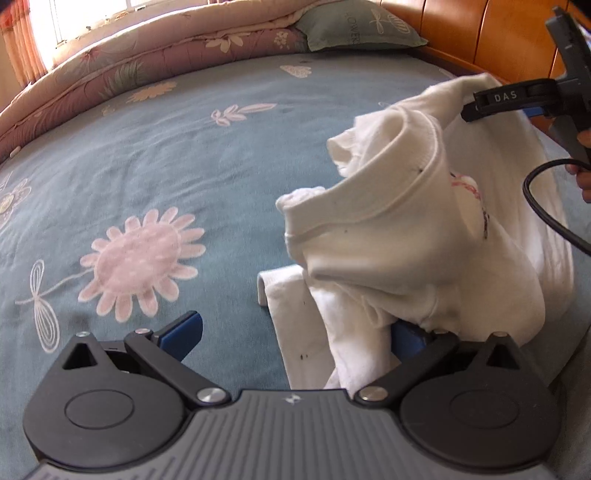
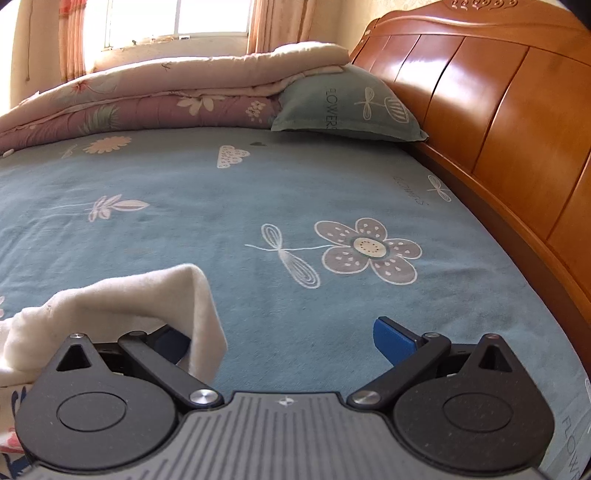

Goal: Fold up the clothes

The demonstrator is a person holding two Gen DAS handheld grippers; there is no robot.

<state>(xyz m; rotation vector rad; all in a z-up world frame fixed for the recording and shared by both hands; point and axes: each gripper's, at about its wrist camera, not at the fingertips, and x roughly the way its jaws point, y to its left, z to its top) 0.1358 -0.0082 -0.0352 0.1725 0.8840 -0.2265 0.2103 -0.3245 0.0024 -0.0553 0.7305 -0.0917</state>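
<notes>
Two grippers, both jaws wide apart: left gripper (image 1: pixel 295 332) and right gripper (image 2: pixel 288 343) clamp nothing, white shirt (image 1: pixel 399 229) merely draped over one finger each, raised off bedsheet (image 1: pixel 147 155), likely for spreading.

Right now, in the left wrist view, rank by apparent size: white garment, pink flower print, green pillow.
1. white garment, though nearness to the camera inflates it.
2. pink flower print.
3. green pillow, far off and partly cropped, so its rank is unsure.
</notes>
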